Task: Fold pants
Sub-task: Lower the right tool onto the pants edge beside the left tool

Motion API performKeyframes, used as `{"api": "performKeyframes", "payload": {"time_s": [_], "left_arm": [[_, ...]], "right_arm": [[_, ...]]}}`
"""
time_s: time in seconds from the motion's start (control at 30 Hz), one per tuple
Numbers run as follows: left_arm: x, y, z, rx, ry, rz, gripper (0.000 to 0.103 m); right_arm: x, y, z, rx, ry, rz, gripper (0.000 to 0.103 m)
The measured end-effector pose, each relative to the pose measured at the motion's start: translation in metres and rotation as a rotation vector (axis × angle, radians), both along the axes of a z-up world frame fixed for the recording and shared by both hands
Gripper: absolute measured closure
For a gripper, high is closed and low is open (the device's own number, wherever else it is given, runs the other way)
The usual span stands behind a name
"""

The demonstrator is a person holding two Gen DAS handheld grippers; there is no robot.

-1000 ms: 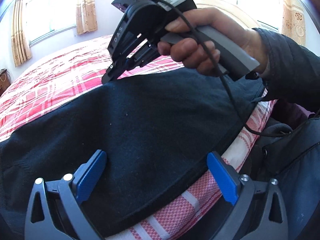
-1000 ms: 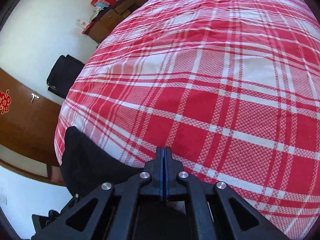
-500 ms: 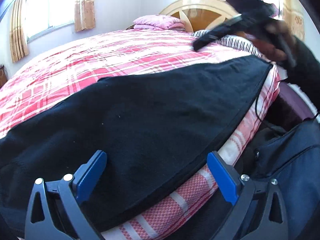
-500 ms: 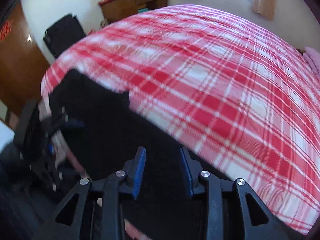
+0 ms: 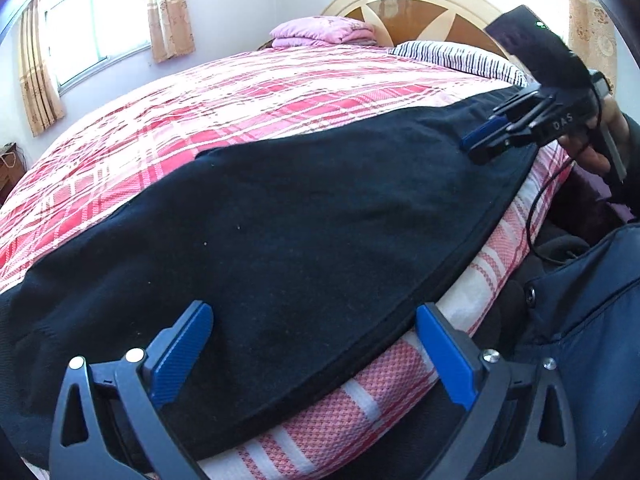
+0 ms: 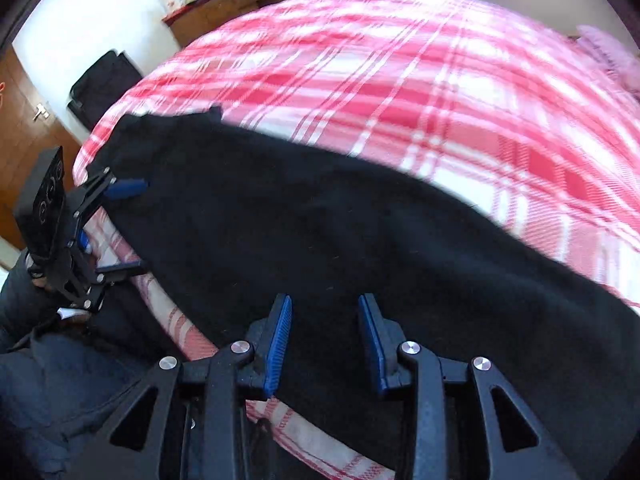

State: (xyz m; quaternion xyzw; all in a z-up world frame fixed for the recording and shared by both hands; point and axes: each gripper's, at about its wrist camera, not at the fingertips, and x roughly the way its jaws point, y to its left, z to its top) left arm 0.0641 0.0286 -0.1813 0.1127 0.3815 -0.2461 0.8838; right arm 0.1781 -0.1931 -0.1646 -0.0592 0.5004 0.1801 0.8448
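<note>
Black pants (image 5: 304,216) lie flat along the near edge of the bed, folded lengthwise; they also fill the middle of the right wrist view (image 6: 360,240). My left gripper (image 5: 312,332) is wide open, just above one end of the pants, holding nothing. It also shows at the left of the right wrist view (image 6: 132,226). My right gripper (image 6: 324,320) is open and empty over the other end of the pants near the bed edge. In the left wrist view it (image 5: 476,148) hovers at the far right end.
The bed has a red and white plaid cover (image 5: 200,120). A pink folded blanket (image 5: 320,30) and a striped pillow (image 5: 452,58) lie by the headboard. A wooden desk (image 6: 232,4) and a black bag (image 6: 104,84) stand by the far wall. My dark jacket (image 5: 592,300) is at the bed edge.
My right gripper was shut over the middle of the bed, then opened and swung out to the far end of the pants. The left gripper stayed open and still.
</note>
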Motion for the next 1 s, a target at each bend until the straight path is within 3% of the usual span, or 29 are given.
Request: {"api": "performKeyframes", "payload": {"time_s": [0.13, 0.27, 0.47, 0.63, 0.7, 0.87, 1.0], "left_arm": [[0.004, 0.005, 0.003, -0.017, 0.008, 0.041, 0.000], [0.007, 0.011, 0.002, -0.023, 0.019, 0.071, 0.000], [0.012, 0.013, 0.005, -0.007, 0.024, 0.107, 0.000], [0.013, 0.028, 0.022, -0.011, -0.023, 0.155, 0.000], [0.017, 0.040, 0.023, 0.007, -0.033, 0.200, 0.000], [0.032, 0.079, 0.005, 0.035, 0.018, 0.331, 0.000], [0.026, 0.082, 0.000, 0.036, -0.012, 0.317, 0.000]], "right_arm": [[0.001, -0.019, -0.002, -0.013, -0.027, -0.081, 0.053], [0.000, -0.032, -0.006, 0.022, -0.042, -0.100, 0.053], [-0.004, -0.022, -0.006, -0.008, -0.063, -0.111, 0.053], [-0.004, -0.040, 0.007, -0.025, -0.115, -0.190, 0.053], [0.001, -0.046, 0.004, -0.036, -0.092, -0.214, 0.053], [0.001, -0.043, -0.002, -0.063, -0.097, -0.192, 0.049], [-0.007, -0.050, 0.003, -0.039, -0.124, -0.203, 0.049]]}}
